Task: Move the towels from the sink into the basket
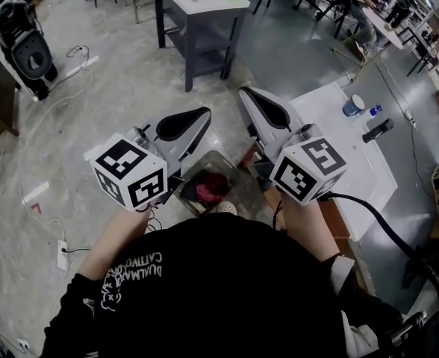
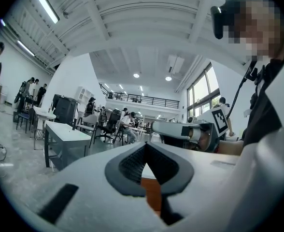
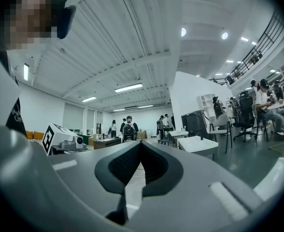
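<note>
- The left claw (image 1: 203, 115) is closed with nothing in it, raised and aimed across the room.
- The right claw (image 1: 246, 94) is closed and empty too, raised just beside the left one.
- 1 dark red towel (image 1: 213, 187) lies in a grey tub (image 1: 238, 171) low between the 2 claws, near the person.
- I cannot tell whether that tub is the sink or the basket, so this towel may be done or may be waiting.
- The white surface (image 1: 354, 151) to the right carries a cup (image 1: 353, 105) and no towel that I can see.
- No carry is under way, as I judge it.
</note>
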Demonstrator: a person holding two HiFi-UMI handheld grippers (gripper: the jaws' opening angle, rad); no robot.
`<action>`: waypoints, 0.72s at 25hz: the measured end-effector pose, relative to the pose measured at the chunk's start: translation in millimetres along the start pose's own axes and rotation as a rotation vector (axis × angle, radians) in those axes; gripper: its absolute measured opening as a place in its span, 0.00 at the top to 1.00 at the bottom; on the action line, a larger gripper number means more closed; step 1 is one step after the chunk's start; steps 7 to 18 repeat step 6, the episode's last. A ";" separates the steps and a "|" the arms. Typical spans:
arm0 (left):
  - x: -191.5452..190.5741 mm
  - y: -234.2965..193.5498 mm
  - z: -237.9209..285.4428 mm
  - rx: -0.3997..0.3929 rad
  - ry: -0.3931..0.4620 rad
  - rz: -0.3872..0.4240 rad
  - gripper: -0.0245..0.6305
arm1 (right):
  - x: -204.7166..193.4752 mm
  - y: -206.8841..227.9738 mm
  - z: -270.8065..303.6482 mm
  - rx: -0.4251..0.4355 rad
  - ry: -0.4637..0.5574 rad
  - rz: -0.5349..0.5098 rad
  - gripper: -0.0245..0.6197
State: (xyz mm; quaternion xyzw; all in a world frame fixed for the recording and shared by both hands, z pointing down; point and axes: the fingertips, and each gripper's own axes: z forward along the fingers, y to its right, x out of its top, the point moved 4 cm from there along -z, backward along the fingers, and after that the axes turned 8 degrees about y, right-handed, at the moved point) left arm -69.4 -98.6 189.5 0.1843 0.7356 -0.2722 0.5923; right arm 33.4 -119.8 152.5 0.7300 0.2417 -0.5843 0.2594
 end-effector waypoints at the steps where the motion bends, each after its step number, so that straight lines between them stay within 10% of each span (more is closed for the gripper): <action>1: 0.3 -2.1 -0.2 0.001 -0.001 -0.002 0.96 | -1.4 0.4 1.9 -0.002 -0.006 -0.004 0.95; 18: 5.8 -15.8 3.4 0.001 0.007 -0.007 0.96 | -3.0 6.4 15.2 -0.006 -0.017 -0.014 0.95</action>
